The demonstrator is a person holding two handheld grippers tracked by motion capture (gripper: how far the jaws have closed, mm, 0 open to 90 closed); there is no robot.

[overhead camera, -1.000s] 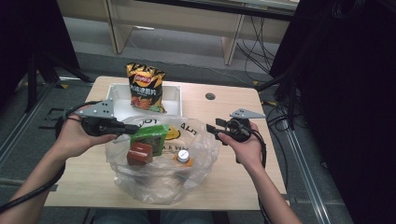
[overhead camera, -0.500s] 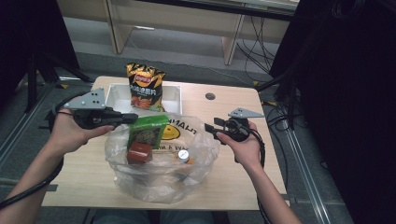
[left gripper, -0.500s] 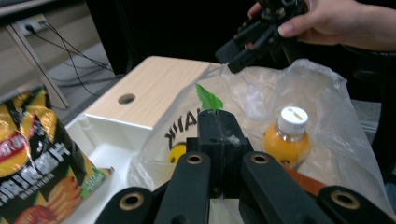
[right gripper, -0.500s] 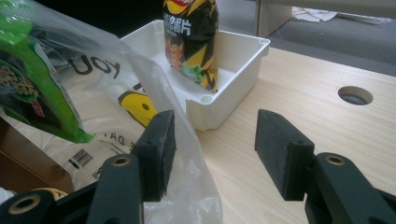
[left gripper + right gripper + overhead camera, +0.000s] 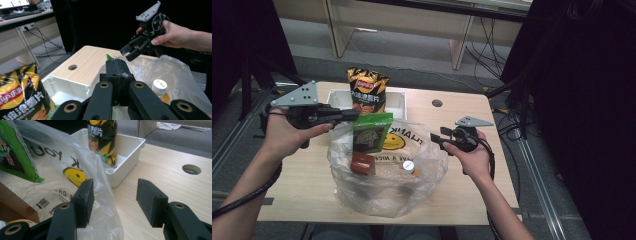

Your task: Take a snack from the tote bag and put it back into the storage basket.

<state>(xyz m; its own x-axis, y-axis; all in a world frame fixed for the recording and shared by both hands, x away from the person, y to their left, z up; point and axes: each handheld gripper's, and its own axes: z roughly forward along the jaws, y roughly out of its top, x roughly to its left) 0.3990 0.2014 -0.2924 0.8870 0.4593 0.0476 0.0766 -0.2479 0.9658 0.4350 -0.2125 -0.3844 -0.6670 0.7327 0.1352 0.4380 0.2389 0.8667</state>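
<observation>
Unpacking looks partly done, judging by the layout. Behind the plastic bag [image 5: 382, 195], a chips packet [image 5: 367, 90] already upright in the white tray [image 5: 394, 100]. At the bag's open mouth, a green snack packet [image 5: 372, 132] hanging from the left claw [image 5: 354, 116], clamped fully shut on the packet's top edge, with a green corner poking up past the jaws in the left gripper view. Probably next for the tray. Left inside the bag: a brown box [image 5: 363, 164] and a small bottle [image 5: 408, 166] with a white cap.

At the bag's right rim, the right claw [image 5: 437, 140], jaws well apart and gripping nothing; a fold of film brushing one pad without being pinched.

Bag: thin, clear, crinkled film, slumped and wide, printed with a yellow smiley and black lettering. Green packet: flat, glossy foil pouch. Chips packet: puffy, shiny, black and yellow. Tray: rigid, smooth plastic, rectangular, rounded corners. Box: matte, square-edged. Under the bag, the bench [image 5: 302, 185]: pale wood grain with a round cable hole.
</observation>
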